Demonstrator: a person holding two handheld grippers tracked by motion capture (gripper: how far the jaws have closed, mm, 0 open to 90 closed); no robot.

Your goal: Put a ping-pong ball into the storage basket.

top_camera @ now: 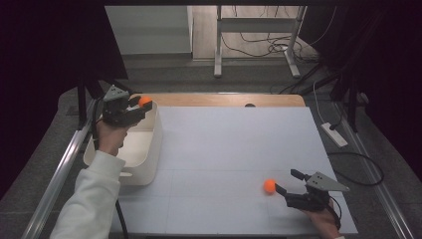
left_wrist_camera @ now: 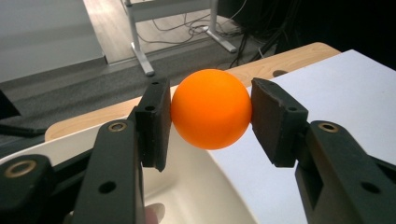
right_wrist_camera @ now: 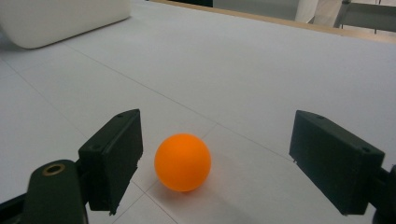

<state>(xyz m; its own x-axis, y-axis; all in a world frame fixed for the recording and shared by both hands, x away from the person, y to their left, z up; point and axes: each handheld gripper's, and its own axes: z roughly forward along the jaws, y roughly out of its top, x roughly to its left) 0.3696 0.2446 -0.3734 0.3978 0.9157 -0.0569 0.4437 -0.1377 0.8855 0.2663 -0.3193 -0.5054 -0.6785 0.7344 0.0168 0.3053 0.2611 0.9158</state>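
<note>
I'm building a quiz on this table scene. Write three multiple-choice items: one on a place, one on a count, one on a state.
1. Where is the round orange ball clamped by the left gripper?
A. Over the far end of the white plastic bin
B. On the floor
C. Beside the right gripper

2. How many orange balls are there?
A. One
B. Two
C. Four

3. How do the right gripper's jaws stand?
A. Shut on a ball
B. Open, with a ball between them on the table
C. Shut on nothing

Answers:
1 A: the high view shows the left gripper holding its ball above the white plastic bin.
2 B: that one, plus the loose ball on the white tabletop.
3 B: the right gripper has a gap on both sides of the ball.
</note>
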